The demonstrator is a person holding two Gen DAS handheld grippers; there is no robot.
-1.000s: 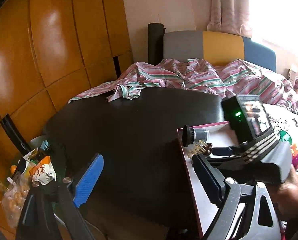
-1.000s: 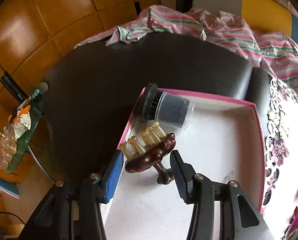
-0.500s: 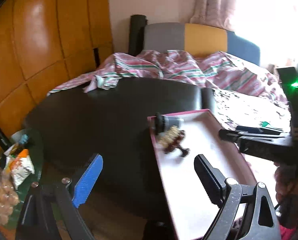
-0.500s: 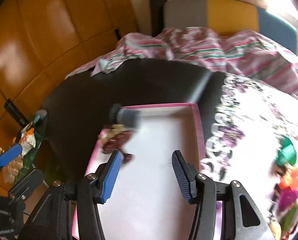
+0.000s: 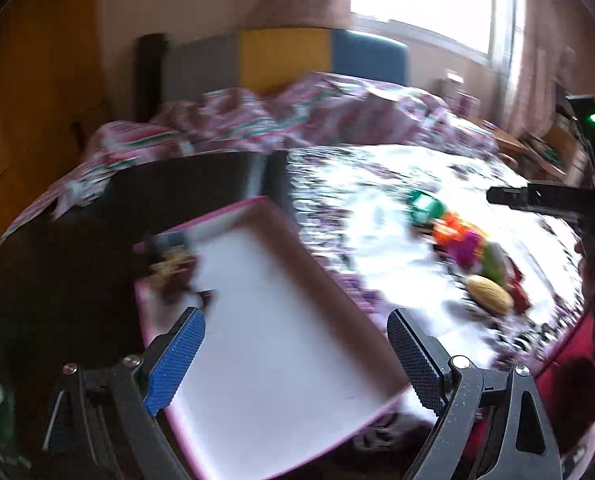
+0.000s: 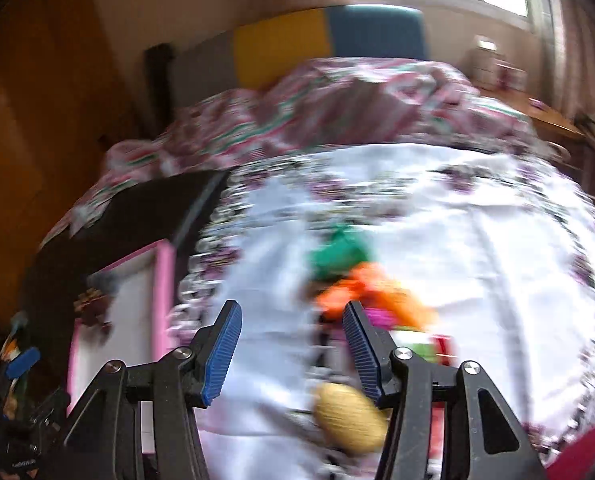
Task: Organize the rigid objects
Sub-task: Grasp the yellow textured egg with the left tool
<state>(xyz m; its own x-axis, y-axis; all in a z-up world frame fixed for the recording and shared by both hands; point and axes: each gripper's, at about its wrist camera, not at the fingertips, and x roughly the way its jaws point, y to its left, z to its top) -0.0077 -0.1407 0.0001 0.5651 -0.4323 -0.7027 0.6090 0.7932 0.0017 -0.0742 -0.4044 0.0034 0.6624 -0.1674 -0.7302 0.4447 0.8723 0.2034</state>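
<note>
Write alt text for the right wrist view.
Blurred by motion, the open right hand-held gripper is empty above a white floral cloth, with a row of colourful toys ahead and a pink-rimmed tray at left.

A shallow pink-rimmed tray (image 5: 281,344) holds a dark wooden comb-like piece (image 5: 173,268) at its ten o'clock corner, while blurred green, orange, magenta and tan toys (image 6: 361,292) cluster at three o'clock of it.

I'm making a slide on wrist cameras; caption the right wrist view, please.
Right gripper, empty and open, above a blurred pile of colourful toys on the floral tablecloth, pink-rimmed tray at left.
</note>
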